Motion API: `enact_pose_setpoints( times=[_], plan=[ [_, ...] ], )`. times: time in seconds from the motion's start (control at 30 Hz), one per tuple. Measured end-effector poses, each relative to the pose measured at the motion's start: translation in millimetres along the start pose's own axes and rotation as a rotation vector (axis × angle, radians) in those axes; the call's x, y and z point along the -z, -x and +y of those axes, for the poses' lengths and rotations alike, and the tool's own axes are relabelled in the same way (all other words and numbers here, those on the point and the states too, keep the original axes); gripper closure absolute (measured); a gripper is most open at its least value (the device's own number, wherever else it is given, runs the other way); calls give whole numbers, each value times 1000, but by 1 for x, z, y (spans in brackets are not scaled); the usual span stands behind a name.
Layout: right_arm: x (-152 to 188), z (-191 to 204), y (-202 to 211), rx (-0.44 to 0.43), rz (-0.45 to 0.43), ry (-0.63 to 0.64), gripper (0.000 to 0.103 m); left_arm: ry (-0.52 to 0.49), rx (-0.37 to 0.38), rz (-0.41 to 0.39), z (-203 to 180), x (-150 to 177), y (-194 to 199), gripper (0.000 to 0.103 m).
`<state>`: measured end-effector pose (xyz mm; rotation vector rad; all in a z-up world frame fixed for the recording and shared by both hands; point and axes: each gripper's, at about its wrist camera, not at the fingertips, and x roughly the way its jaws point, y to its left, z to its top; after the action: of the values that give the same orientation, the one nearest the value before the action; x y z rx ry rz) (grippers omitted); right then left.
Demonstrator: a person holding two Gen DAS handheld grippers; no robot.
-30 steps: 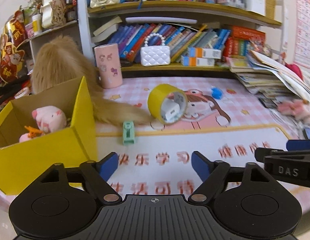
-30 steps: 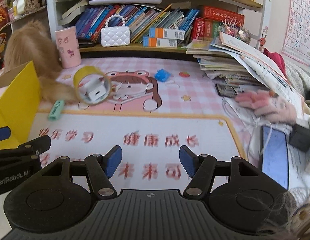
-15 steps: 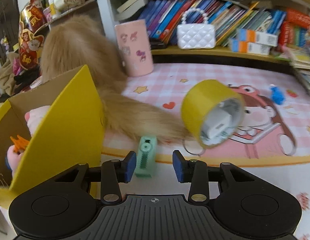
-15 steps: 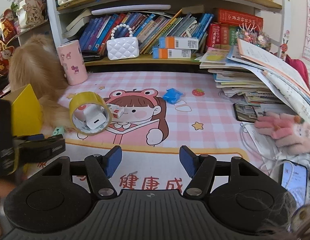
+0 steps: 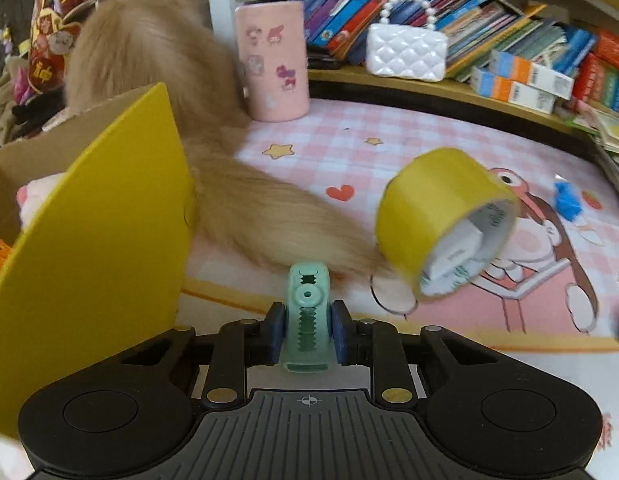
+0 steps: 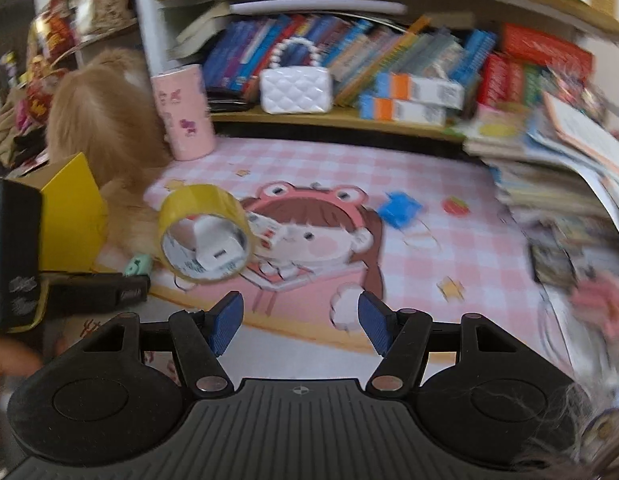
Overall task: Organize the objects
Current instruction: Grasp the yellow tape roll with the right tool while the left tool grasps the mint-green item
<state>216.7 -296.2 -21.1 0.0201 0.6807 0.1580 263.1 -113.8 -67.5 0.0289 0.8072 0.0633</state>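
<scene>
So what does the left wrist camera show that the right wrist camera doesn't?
Only the left view shows the left tongs, whose jaws have just been closing, clamped on the green clip, and a pink plush inside the yellow box. Only the right view shows the open, empty right tongs and the stacked papers. Both show the yellow tape roll with a white charger inside it, the pink cup and the white purse.

Yellow box (image 5: 89,248) close beside claw (image 5: 307,330)
</scene>
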Motion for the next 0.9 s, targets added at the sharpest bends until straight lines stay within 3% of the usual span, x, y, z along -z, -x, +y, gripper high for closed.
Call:
enact_pose_setpoints(
  times=[0.2, 0.37, 0.43, 0.47, 0.5, 0.6, 0.9],
  plan=[
    [-17, 22, -47, -49, -44, 146, 46, -5, 43, -3, 8, 18, 40, 80],
    [-34, 41, -77, -93, -96, 222, 55, 4, 85, 19, 16, 35, 64, 80],
    [-39, 46, -86, -93, -99, 251, 62, 13, 90, 31, 20, 40, 69, 80],
    [-41, 48, -89, -92, -97, 256, 71, 13, 90, 34, 21, 42, 71, 80],
    [-43, 49, -91, -100, -93, 251, 79, 13, 89, 33, 23, 44, 74, 80],
    [-46, 48, -93, -101, -98, 247, 90, 21, 94, 27, 28, 47, 81, 80],
    [-31, 24, -44, -83, -29, 52, 96, -13, 145, -14, 31, 54, 96, 80]
  ],
)
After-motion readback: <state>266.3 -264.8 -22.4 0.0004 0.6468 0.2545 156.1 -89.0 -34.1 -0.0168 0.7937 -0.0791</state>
